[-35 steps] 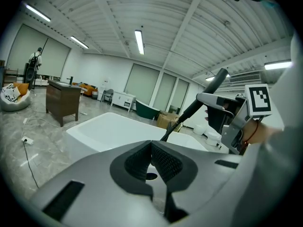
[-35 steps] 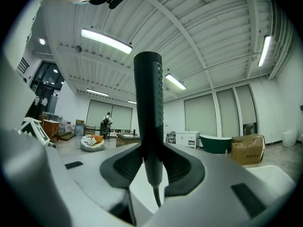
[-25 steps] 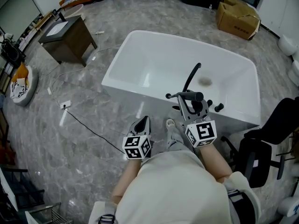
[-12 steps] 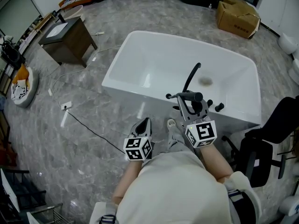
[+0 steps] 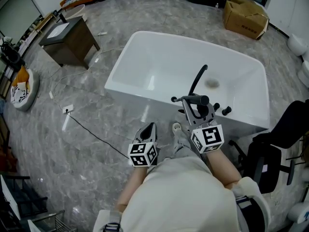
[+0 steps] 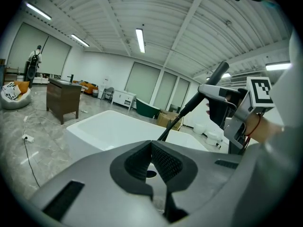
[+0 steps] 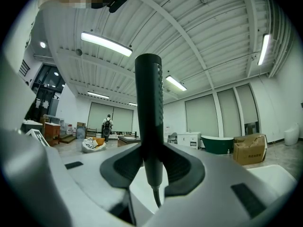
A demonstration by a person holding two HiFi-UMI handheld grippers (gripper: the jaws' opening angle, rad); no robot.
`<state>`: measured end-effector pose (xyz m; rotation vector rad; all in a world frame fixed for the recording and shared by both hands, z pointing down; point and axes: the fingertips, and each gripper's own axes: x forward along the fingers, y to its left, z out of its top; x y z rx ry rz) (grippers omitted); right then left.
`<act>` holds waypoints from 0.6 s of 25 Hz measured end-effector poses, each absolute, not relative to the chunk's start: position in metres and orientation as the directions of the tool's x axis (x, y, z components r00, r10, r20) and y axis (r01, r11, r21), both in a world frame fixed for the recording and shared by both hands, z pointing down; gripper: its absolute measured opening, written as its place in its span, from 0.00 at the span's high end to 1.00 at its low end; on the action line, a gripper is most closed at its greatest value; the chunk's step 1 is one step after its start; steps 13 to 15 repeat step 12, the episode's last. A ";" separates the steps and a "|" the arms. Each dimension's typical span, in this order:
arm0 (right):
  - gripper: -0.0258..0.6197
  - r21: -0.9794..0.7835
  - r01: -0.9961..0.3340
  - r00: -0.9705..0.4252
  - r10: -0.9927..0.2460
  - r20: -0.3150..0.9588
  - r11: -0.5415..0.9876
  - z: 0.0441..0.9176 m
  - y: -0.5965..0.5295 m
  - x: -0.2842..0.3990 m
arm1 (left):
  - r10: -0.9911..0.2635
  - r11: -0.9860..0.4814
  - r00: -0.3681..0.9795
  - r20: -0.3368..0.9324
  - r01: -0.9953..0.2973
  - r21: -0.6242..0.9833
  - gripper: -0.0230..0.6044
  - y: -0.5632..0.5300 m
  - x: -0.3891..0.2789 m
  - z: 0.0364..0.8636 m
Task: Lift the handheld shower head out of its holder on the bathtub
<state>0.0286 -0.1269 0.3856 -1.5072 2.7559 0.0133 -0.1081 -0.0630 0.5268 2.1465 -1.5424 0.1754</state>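
Nothing has moved: the right gripper [image 7: 150, 167] jaws stay clamped on the upright shower head [image 7: 148, 93], at 5 o'clock on the tub [image 5: 193, 40] rim, apparently lifted clear. The left gripper [image 6: 151, 162] jaws are together, empty, idle.

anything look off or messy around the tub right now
Mostly clutter: a loose black cable trails beside the bathtub, a likely trip risk, and the cardboard box beyond it looks crumpled. Nothing spilled or broken shows.
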 end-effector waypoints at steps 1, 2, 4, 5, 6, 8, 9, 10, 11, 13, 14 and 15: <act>0.74 0.008 -0.841 -0.540 -0.841 -0.004 0.540 0.386 -0.127 0.028 | -0.856 -0.242 0.354 0.377 -0.919 0.312 0.93 -0.063 -0.108 0.527; 0.74 0.010 -0.841 -0.541 -0.841 -0.003 0.541 0.385 -0.127 0.027 | -0.856 -0.241 0.353 0.378 -0.919 0.313 0.93 -0.064 -0.109 0.527; 0.74 0.012 -0.840 -0.542 -0.840 -0.003 0.542 0.384 -0.128 0.025 | -0.856 -0.240 0.353 0.378 -0.918 0.315 0.93 -0.065 -0.110 0.527; 0.74 0.011 -0.840 -0.543 -0.840 -0.002 0.543 0.384 -0.129 0.024 | -0.856 -0.240 0.354 0.377 -0.918 0.316 0.93 -0.065 -0.111 0.526; 0.74 0.010 -0.840 -0.543 -0.840 -0.002 0.543 0.383 -0.129 0.023 | -0.856 -0.241 0.355 0.377 -0.918 0.316 0.93 -0.066 -0.111 0.526; 0.74 0.010 -0.840 -0.542 -0.840 -0.003 0.542 0.383 -0.129 0.022 | -0.855 -0.242 0.355 0.377 -0.917 0.316 0.93 -0.066 -0.112 0.526; 0.74 0.012 -0.841 -0.541 -0.841 -0.002 0.540 0.383 -0.129 0.022 | -0.856 -0.242 0.356 0.376 -0.917 0.316 0.93 -0.066 -0.113 0.526; 0.74 0.014 -0.842 -0.539 -0.842 -0.002 0.539 0.383 -0.129 0.022 | -0.856 -0.242 0.356 0.376 -0.917 0.317 0.93 -0.067 -0.113 0.526; 0.74 0.015 -0.842 -0.539 -0.842 -0.001 0.539 0.383 -0.129 0.022 | -0.856 -0.242 0.355 0.375 -0.917 0.317 0.93 -0.066 -0.114 0.526; 0.74 0.016 -0.843 -0.538 -0.843 0.000 0.538 0.383 -0.129 0.022 | -0.856 -0.241 0.355 0.375 -0.917 0.318 0.93 -0.066 -0.114 0.525; 0.74 0.016 -0.843 -0.538 -0.843 0.000 0.538 0.383 -0.129 0.022 | -0.856 -0.241 0.355 0.375 -0.917 0.318 0.93 -0.066 -0.114 0.525; 0.74 0.016 -0.843 -0.538 -0.843 0.000 0.538 0.383 -0.129 0.022 | -0.856 -0.241 0.355 0.375 -0.917 0.318 0.93 -0.066 -0.114 0.525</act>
